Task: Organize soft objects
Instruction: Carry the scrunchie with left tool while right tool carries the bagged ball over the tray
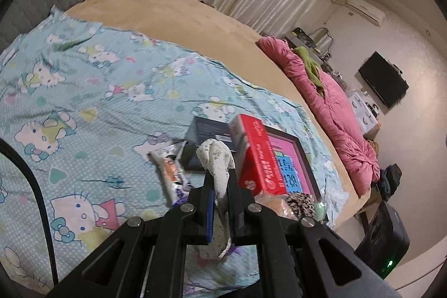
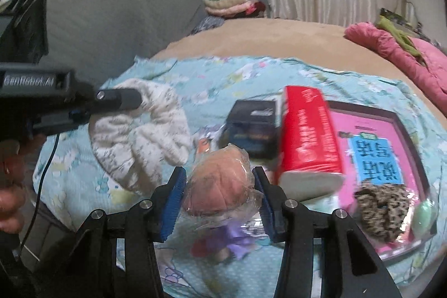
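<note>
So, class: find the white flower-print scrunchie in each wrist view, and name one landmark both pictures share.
Left wrist view: white scrunchie low centre, pinched in the left gripper.
Right wrist view: scrunchie left of centre, hanging from that gripper.
Shared landmark: the red box, standing on the pink-framed board.

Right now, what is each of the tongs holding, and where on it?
Left tongs: white floral fabric scrunchie, pinched across one side of its ring. Right tongs: pink scrunchie in clear plastic wrap, squeezed across its middle.
</note>
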Action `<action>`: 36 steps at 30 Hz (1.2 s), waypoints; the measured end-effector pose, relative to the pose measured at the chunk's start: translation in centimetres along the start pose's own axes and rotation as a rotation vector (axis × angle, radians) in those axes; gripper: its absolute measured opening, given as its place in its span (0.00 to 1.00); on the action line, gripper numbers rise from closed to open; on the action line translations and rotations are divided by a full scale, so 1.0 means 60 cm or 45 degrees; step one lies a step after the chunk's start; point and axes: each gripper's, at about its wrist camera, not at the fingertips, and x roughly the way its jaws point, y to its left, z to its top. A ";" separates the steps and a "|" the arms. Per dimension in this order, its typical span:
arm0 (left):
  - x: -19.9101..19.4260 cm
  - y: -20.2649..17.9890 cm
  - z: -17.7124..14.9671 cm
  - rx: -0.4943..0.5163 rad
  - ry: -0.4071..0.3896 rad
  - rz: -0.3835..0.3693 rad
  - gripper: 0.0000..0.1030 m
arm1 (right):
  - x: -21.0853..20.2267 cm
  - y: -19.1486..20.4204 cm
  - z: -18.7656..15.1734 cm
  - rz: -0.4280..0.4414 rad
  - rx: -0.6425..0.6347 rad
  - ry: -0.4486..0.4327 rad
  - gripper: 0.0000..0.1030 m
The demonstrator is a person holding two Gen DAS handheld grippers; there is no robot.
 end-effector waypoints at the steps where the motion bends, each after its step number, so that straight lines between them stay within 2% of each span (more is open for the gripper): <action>1: 0.000 -0.013 -0.001 0.020 0.002 0.004 0.08 | -0.010 -0.010 0.001 -0.007 0.013 -0.013 0.49; 9: 0.014 -0.099 -0.019 0.185 0.053 0.044 0.08 | -0.075 -0.086 0.006 -0.084 0.141 -0.132 0.49; 21: 0.034 -0.213 -0.056 0.367 0.115 0.040 0.08 | -0.141 -0.178 -0.010 -0.131 0.316 -0.215 0.49; 36: 0.045 -0.288 -0.080 0.466 0.142 0.020 0.08 | -0.230 -0.288 -0.035 -0.242 0.532 -0.343 0.48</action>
